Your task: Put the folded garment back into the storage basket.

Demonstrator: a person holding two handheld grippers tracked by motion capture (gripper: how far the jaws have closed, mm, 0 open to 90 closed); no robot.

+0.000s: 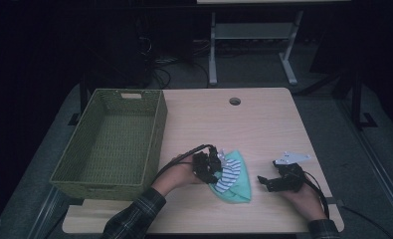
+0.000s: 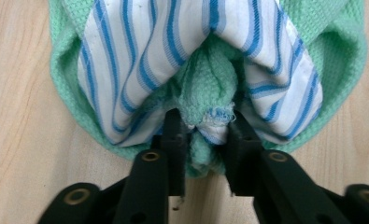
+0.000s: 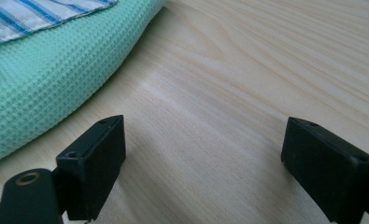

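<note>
Left fingers (image 2: 175, 135) pinch a bunched fold of the cloths: green cloth (image 2: 205, 84) wrapped in striped cloth (image 2: 126, 60), lying near-centre on the surface (image 1: 263, 124). Right gripper (image 3: 203, 158) rests just right of the bundle, fingers spread with nothing between them, bare wood under them. Basket (image 1: 109, 144) at left holds nothing. Judged: grasp made, lift and carry to basket not yet done; likely early in the task.

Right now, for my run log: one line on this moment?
left gripper: shut on cloth | right gripper: open, beside cloth | basket: empty
</note>
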